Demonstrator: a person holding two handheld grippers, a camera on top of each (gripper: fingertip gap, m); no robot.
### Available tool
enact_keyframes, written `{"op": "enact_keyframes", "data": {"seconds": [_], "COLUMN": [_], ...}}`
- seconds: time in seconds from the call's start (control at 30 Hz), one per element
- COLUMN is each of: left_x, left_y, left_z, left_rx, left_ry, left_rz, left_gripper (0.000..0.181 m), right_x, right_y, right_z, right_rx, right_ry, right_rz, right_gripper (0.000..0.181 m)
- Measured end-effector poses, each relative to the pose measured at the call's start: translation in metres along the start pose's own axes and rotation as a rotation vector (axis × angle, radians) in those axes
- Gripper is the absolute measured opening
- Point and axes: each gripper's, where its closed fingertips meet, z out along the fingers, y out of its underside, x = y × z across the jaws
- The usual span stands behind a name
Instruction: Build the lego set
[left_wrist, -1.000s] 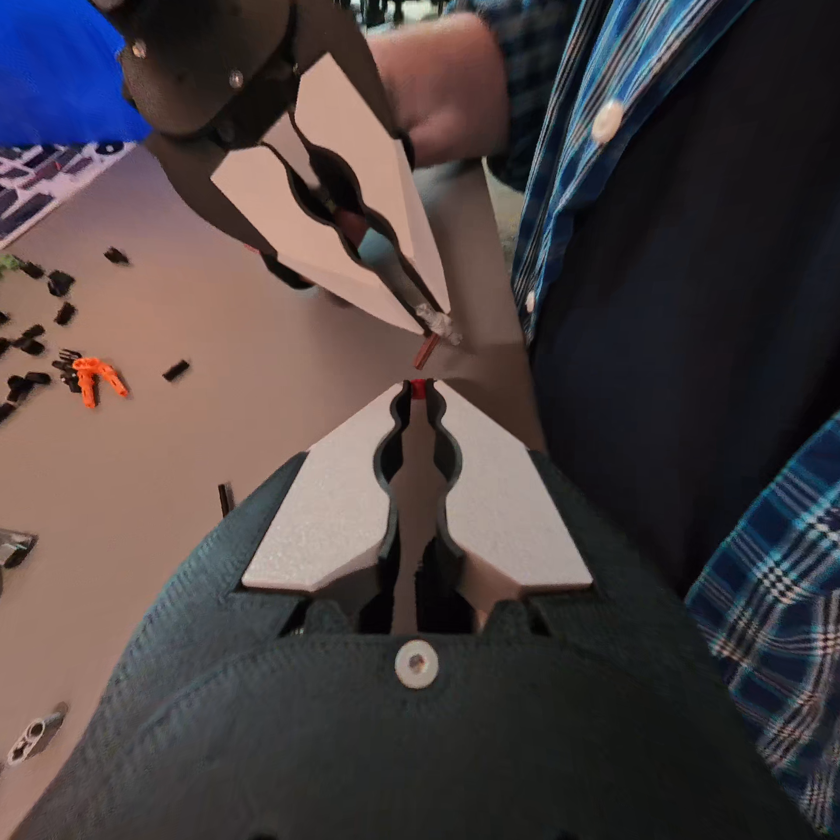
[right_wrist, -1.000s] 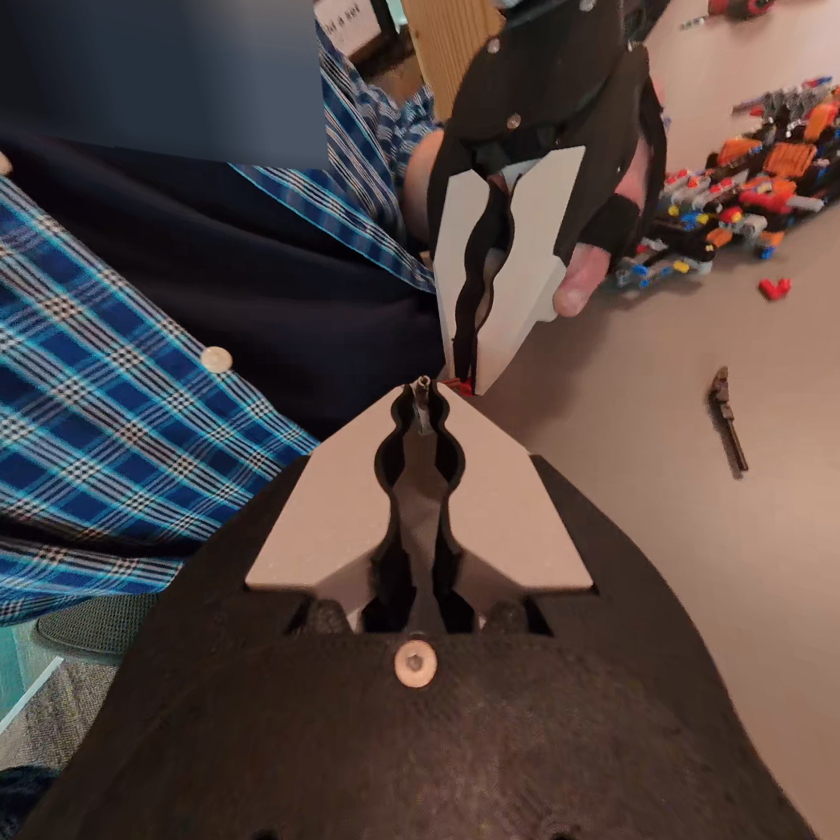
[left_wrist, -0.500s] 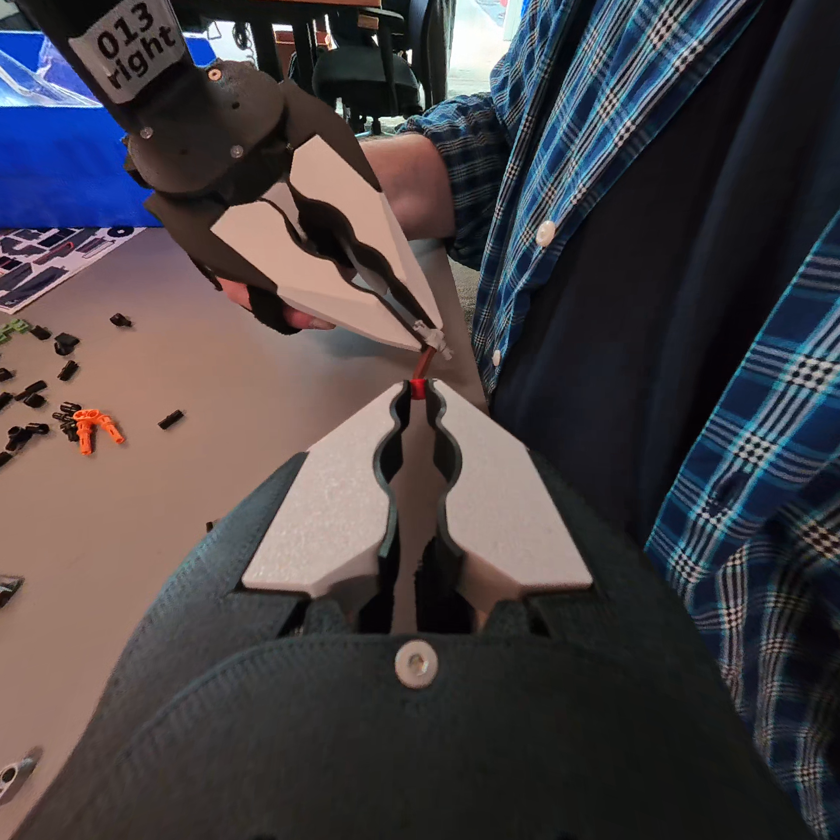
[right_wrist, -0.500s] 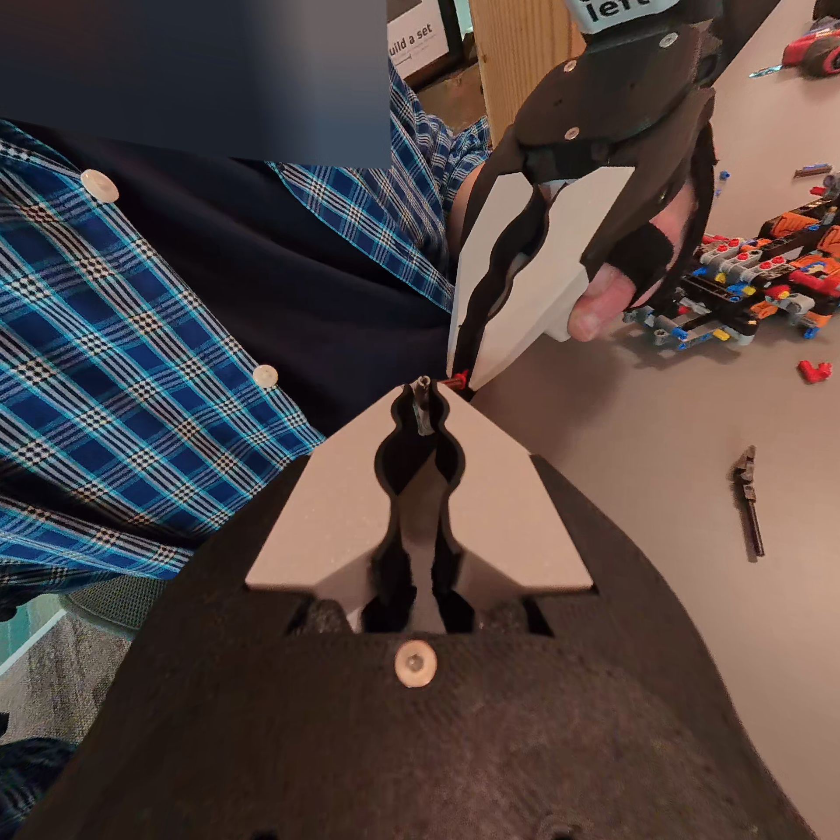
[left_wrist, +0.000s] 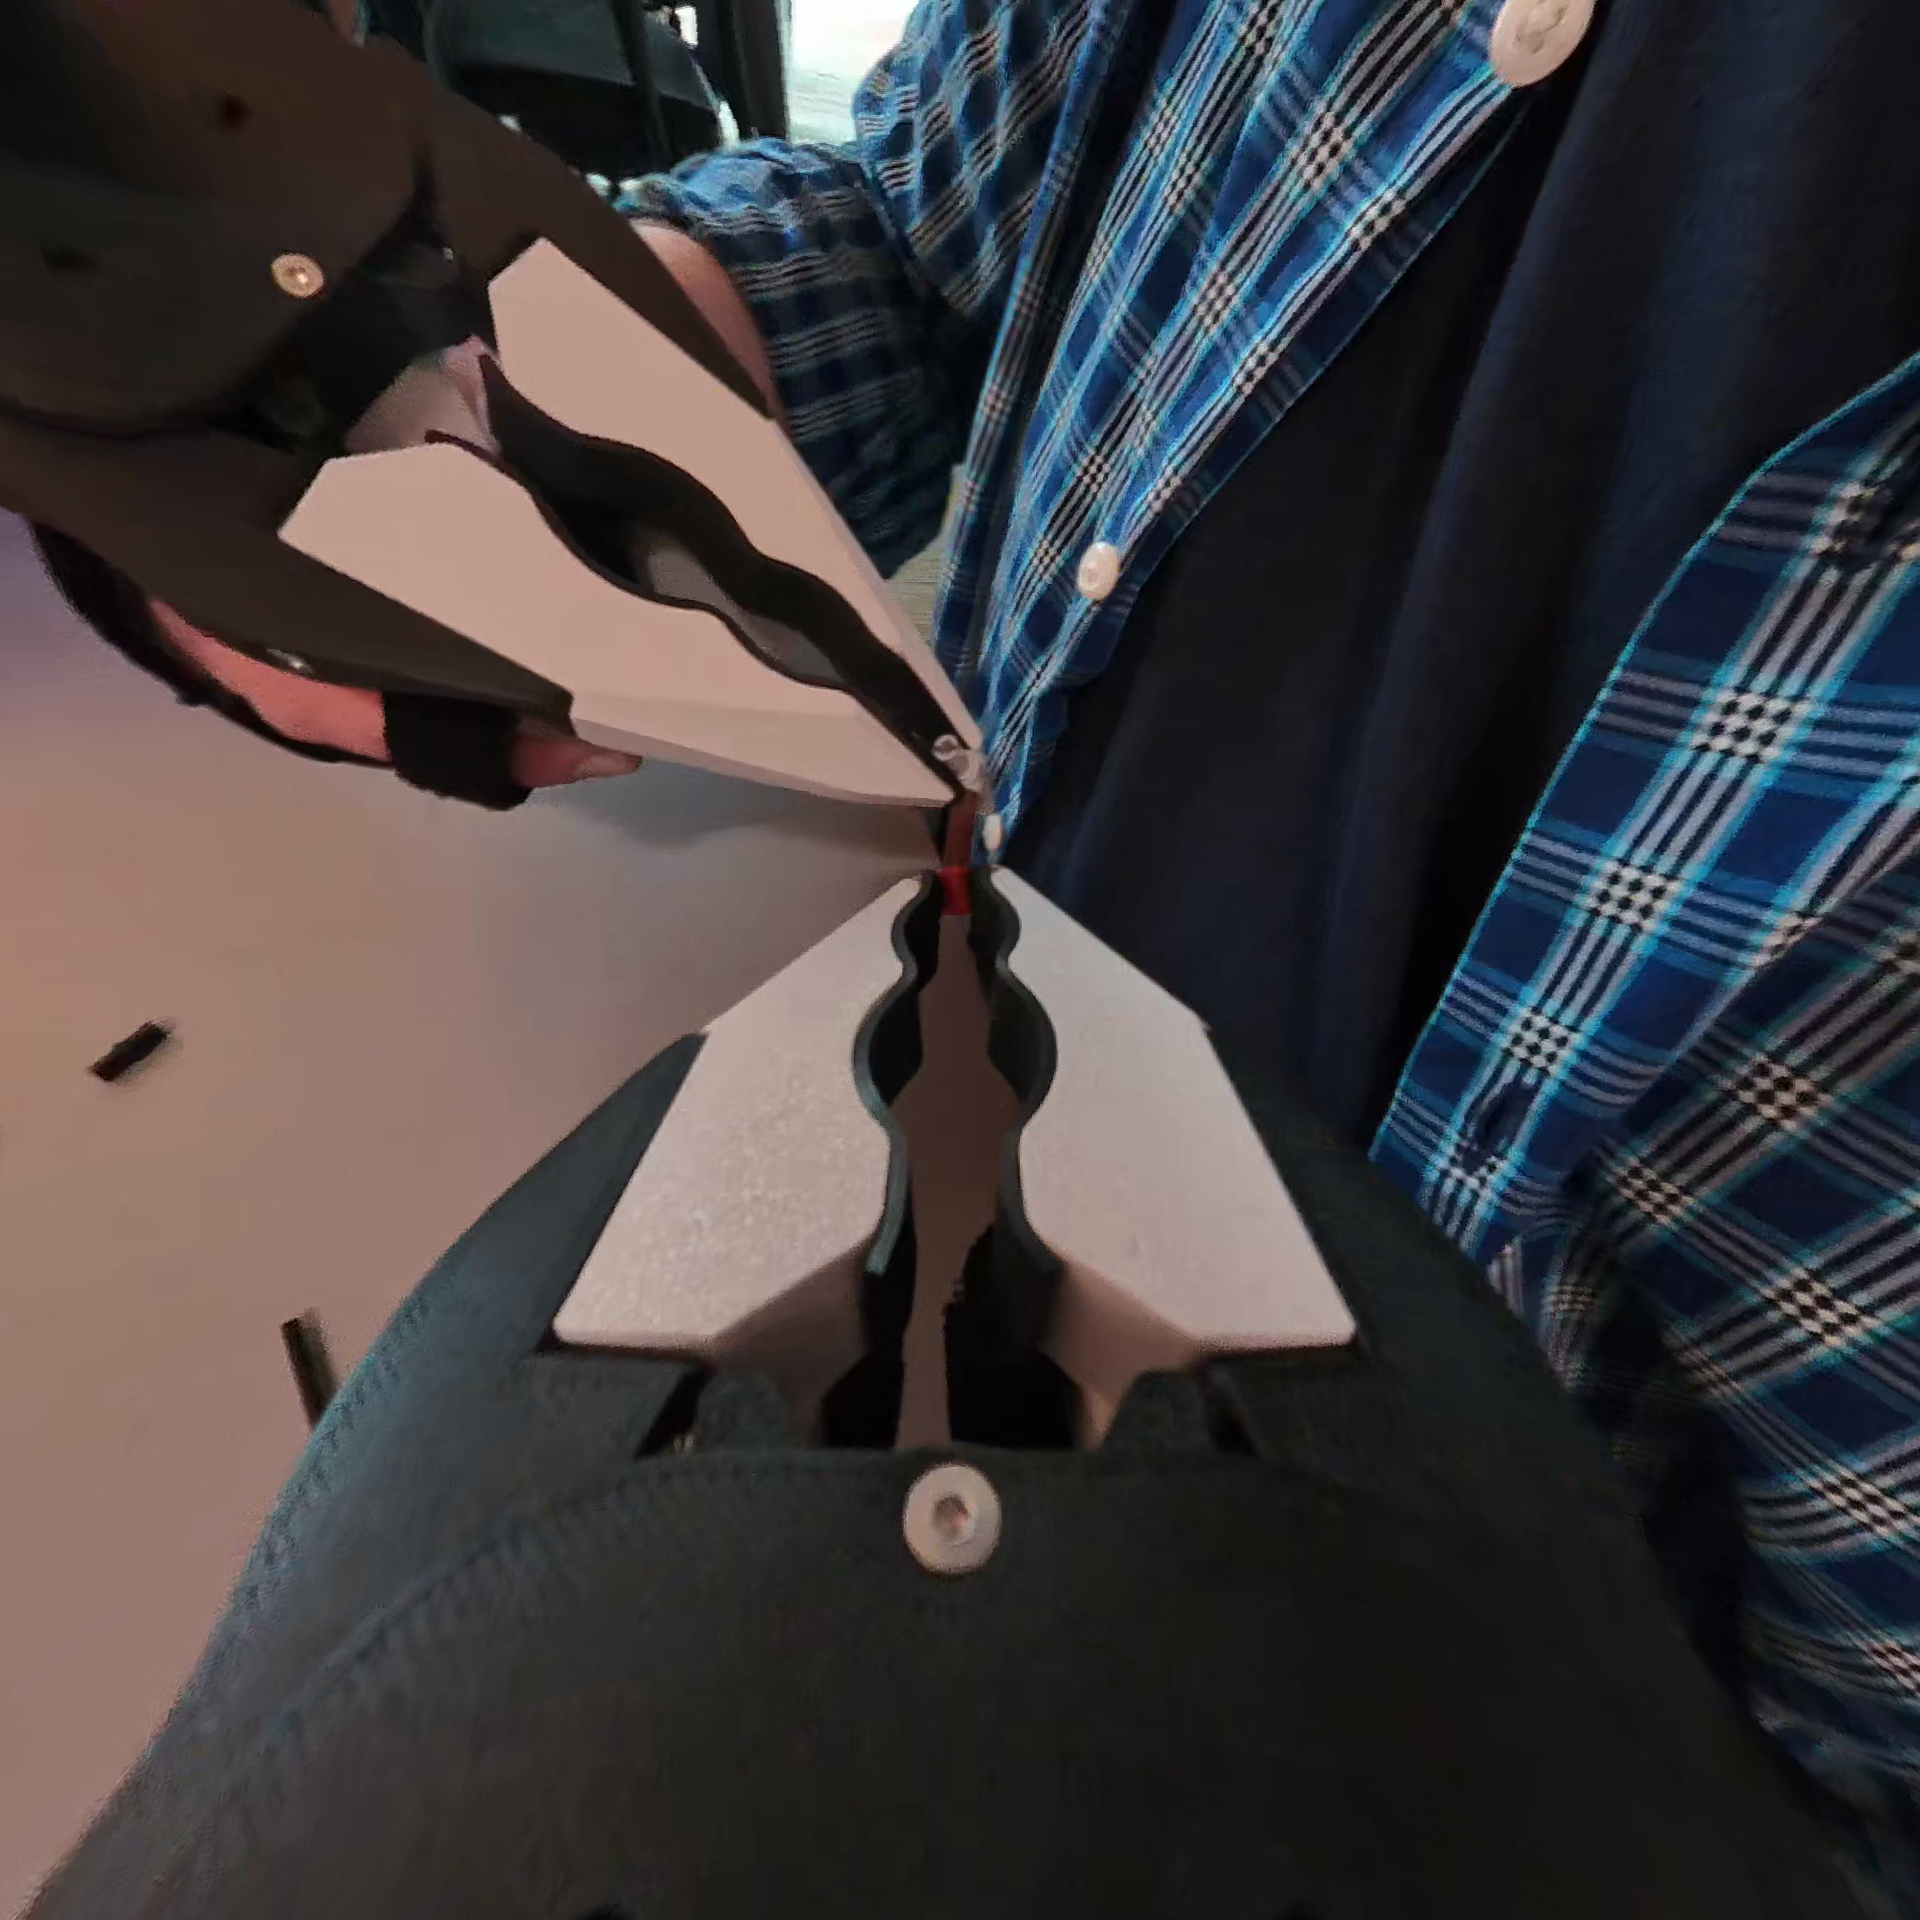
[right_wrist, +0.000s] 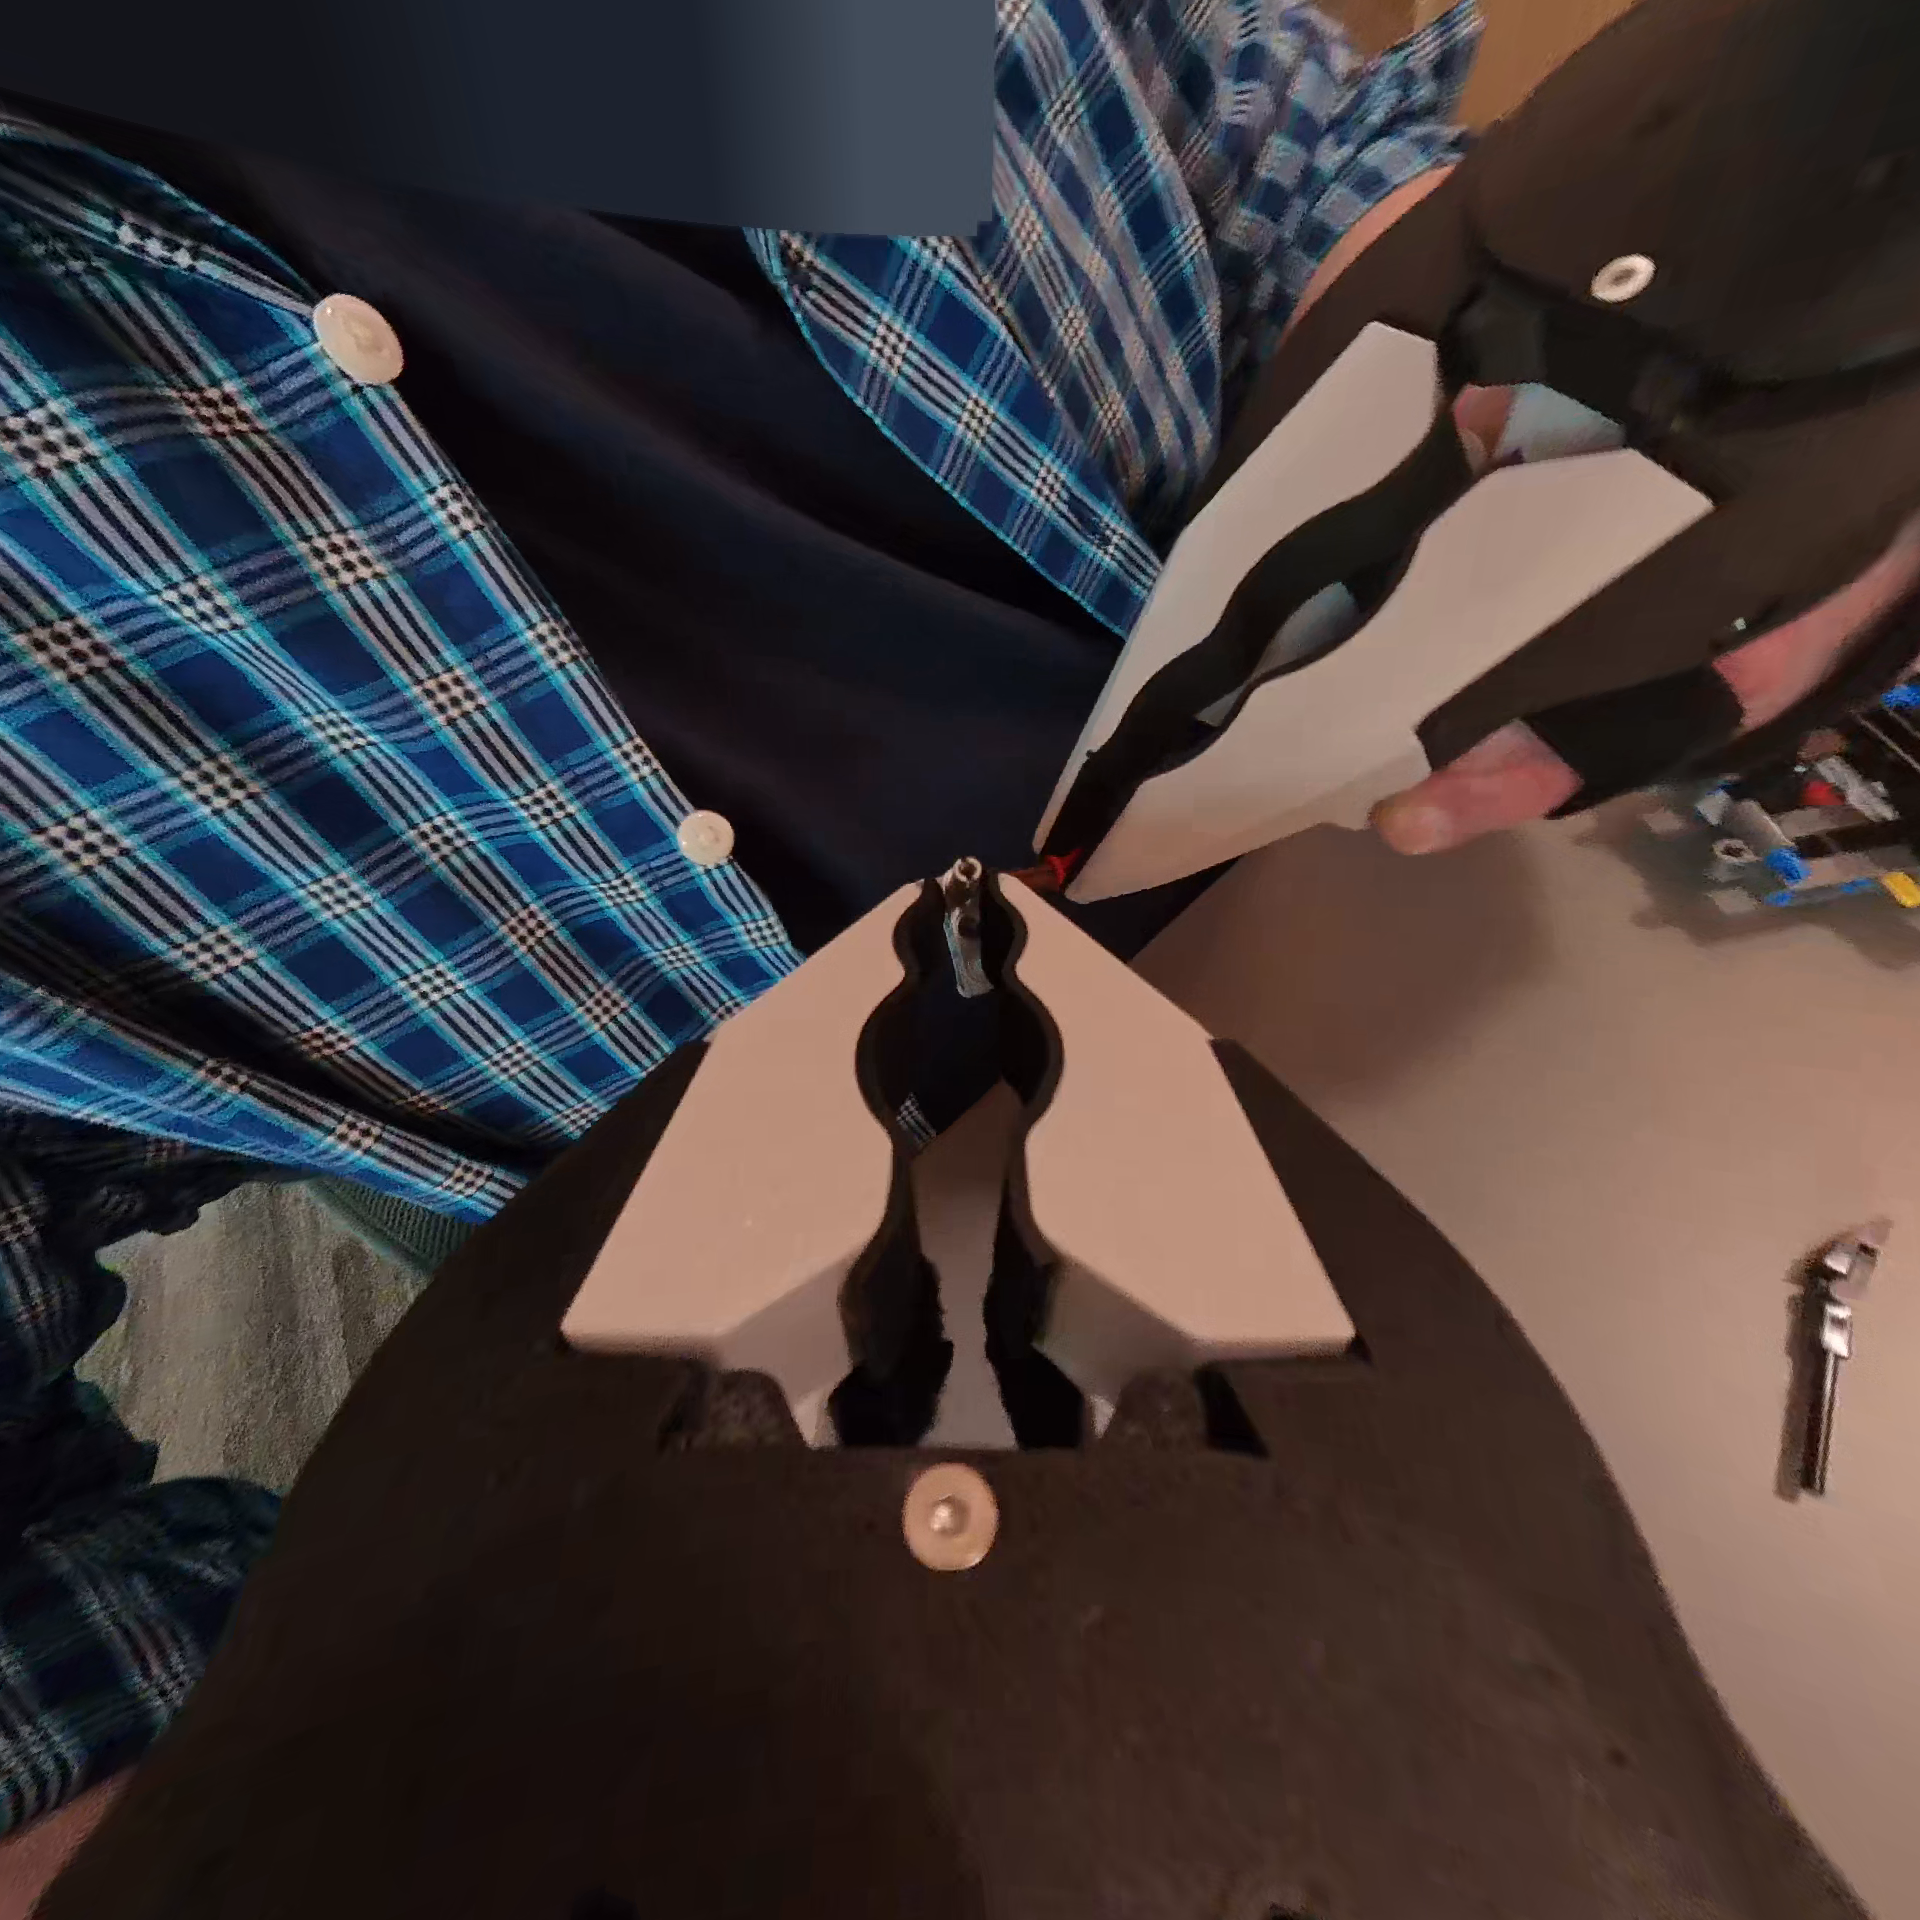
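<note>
Pinching a red axle in my left gripper, my right gripper clamps a grey connector (unjoined); the half-built model waits.

- The left gripper and the right gripper are held tip to tip above the table, just in front of the person's shirt.
- An axle piece is spanned between the tips.
- A partly built model is located behind the left gripper.
- A loose rod piece is laid right of the right gripper.
</note>
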Motion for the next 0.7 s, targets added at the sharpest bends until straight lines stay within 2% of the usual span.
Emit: {"op": "enact_keyframes", "data": {"seconds": [0.27, 0.7], "left_x": [0.014, 0.013], "left_y": [-0.002, -0.006], "left_z": [0.007, 0.014], "left_rx": [-0.029, -0.043], "left_ry": [0.125, 0.174], "left_rz": [-0.025, -0.04], "left_gripper": [0.006, 0.005], "right_x": [-0.007, -0.006], "right_y": [0.0, 0.002], "right_z": [0.01, 0.01], "right_rx": [-0.064, -0.035], "right_ry": [-0.107, -0.072], "right_rz": [-0.036, -0.063], "right_gripper": [0.004, 0.004]}}
